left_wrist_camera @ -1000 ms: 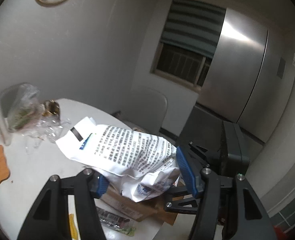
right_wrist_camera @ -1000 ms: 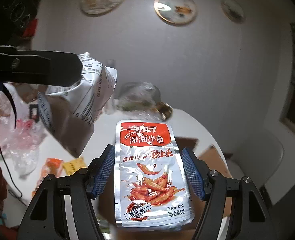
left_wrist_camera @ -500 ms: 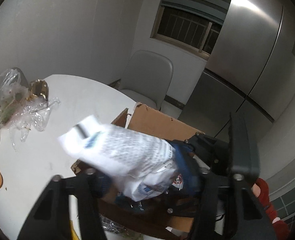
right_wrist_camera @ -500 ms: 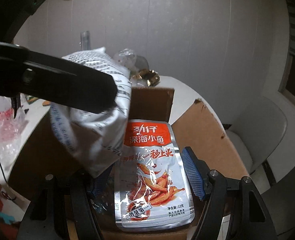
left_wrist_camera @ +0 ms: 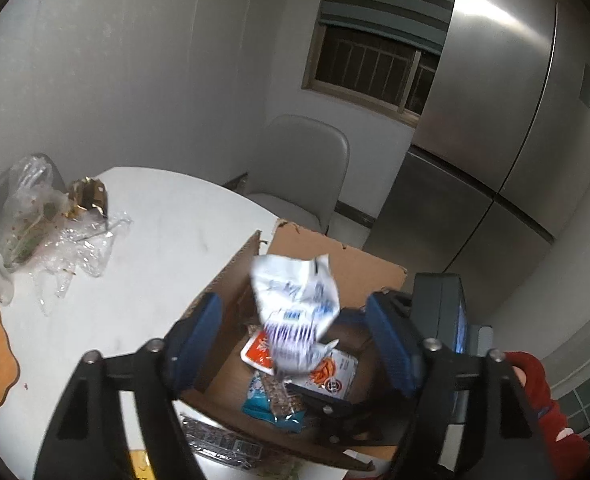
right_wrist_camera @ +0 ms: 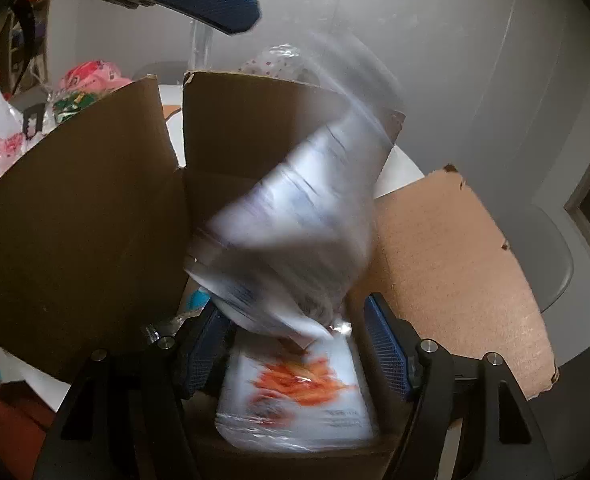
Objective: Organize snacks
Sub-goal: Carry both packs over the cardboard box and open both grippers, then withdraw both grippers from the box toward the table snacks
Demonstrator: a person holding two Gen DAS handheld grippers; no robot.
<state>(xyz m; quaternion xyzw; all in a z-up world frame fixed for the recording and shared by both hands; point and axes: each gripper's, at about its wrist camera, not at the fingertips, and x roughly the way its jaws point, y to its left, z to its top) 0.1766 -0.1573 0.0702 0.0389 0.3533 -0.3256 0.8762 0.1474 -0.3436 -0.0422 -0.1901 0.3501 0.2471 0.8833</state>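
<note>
A: Two packets are over the box at once. What changed on the left side?

B: Left gripper [left_wrist_camera: 295, 344] first: half a second ago its blue pads pinched the crumpled white printed snack bag [left_wrist_camera: 295, 300]; now its jaws are opening and stand well apart, touching nothing. The bag is loose, blurred, tumbling between and just beyond the fingertips, above the open brown cardboard box [left_wrist_camera: 335, 256].

A: So that packet counts as delivered?

B: I'd judge so; it is falling inside the flaps, onto the packets already at the bottom.

A: And the other hand?

B: Right gripper [right_wrist_camera: 299, 344] has sunk into the same box since a second ago. Its jaws are widening slightly, and the silver foil packet with red-orange fish print [right_wrist_camera: 299, 396] sits between the pads; whether they press on it I cannot tell. The white bag drops just ahead of its fingertips, touching the foil packet's top edge.

A: Beyond the box?

B: White round table [left_wrist_camera: 155, 220], with clear plastic bags [left_wrist_camera: 39, 216] far left.
</note>
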